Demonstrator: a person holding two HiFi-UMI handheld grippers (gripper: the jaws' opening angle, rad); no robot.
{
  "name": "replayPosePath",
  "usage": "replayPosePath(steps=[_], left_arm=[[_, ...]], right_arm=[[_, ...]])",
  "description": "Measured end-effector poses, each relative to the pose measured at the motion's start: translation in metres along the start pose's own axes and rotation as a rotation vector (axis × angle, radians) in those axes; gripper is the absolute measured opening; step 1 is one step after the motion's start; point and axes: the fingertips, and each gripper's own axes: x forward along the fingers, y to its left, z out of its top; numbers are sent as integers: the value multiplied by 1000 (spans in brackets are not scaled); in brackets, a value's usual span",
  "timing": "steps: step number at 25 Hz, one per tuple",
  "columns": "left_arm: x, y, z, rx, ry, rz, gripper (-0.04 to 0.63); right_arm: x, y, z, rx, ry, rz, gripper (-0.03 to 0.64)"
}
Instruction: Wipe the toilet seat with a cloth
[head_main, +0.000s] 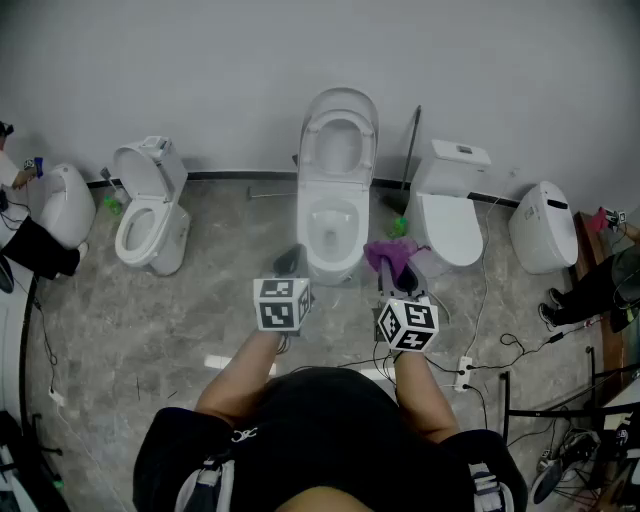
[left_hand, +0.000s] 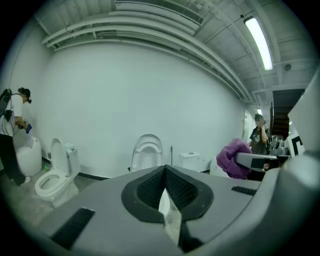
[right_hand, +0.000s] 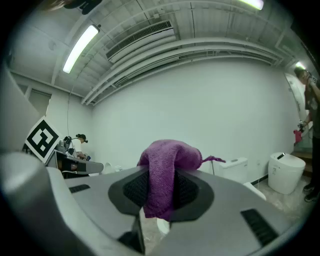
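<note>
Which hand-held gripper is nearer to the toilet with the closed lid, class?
Right. The right hand-held gripper, shut on the purple cloth, is just left of the front of the closed-lid toilet. The left hand-held gripper is farther left, beyond the open toilet.

Nothing in this room reads as a word, a number or a brand. The only printed marks are black-and-white square patterns: on the left marker cube (head_main: 281, 304) riding the left gripper (head_main: 289, 263), and on the right marker cube (head_main: 408, 325) riding the right gripper (head_main: 400, 280). A dark patch on the far-right toilet (head_main: 543, 225) is too small to read.
</note>
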Motion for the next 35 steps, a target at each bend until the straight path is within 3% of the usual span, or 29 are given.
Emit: replayPosePath(steps=[14, 24, 30, 35], left_arm=[[-14, 33, -15, -20, 6, 3, 8], [-21, 69, -39, -23, 54, -37, 8], [-18, 81, -53, -45, 74, -38, 8], [0, 95, -52, -53, 91, -17, 8]], right_arm=[[8, 39, -10, -40, 1, 5, 97], [12, 63, -32, -21, 49, -58, 97], [14, 67, -33, -109, 18, -112, 97], [43, 59, -31, -65, 10, -97, 97]])
